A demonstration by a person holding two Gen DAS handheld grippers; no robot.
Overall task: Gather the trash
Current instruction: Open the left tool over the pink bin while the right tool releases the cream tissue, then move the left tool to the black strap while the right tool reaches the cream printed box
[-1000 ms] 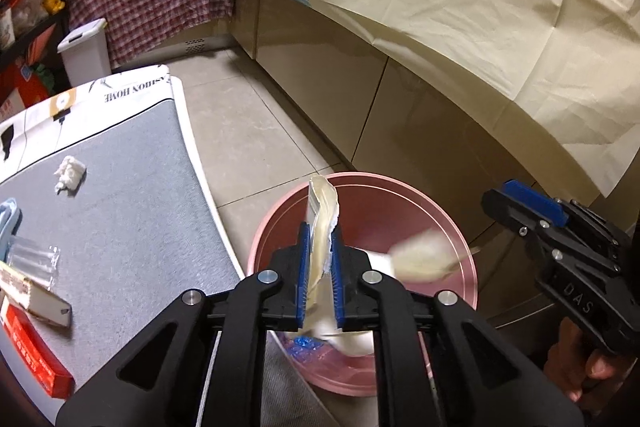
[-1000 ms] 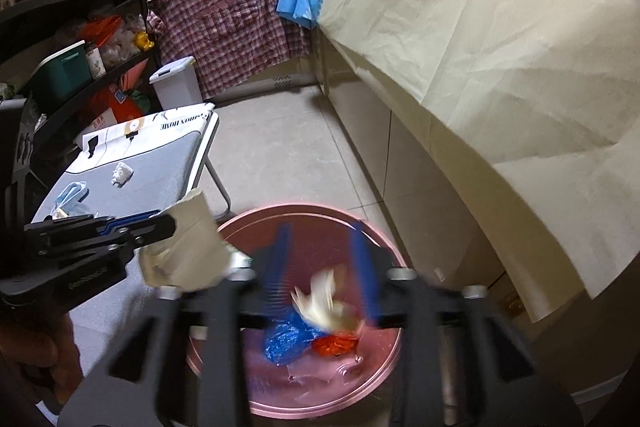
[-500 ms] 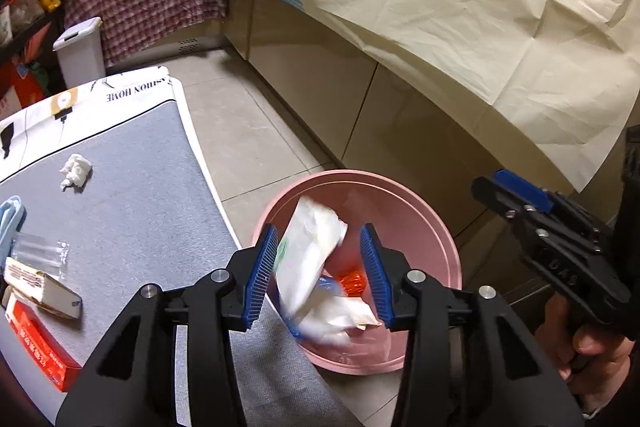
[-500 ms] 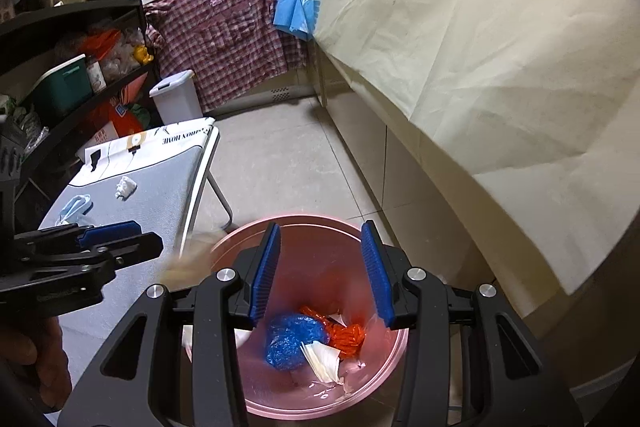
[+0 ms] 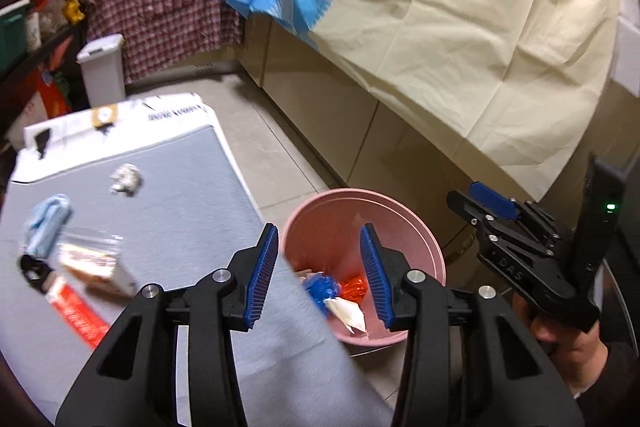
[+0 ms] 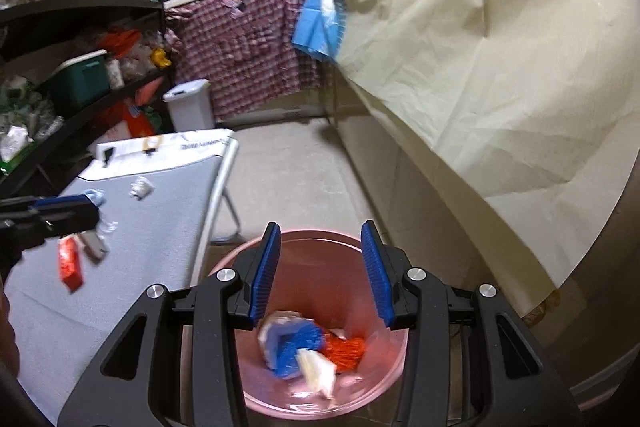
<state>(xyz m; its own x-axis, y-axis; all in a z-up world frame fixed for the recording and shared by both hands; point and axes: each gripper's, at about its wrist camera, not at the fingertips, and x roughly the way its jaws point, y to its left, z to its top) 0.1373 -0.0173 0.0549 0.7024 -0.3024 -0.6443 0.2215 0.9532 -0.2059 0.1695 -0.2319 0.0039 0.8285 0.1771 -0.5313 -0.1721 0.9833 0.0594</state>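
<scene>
Trash is dropping into the pink bin: my left gripper, pinching a white wrapper a second ago, now stands spread and empty above the bin's rim (that piece is delivered). My right gripper is spread and empty over the bin too. Left of the bin, the grey table holds one crumpled tissue, one blue mask, one red packet.

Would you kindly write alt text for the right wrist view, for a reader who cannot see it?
The open, empty right tool hangs over a pink bin that holds blue, orange and white trash. To the left, a grey-topped table carries more litter, with the left tool at the frame's edge.
</scene>
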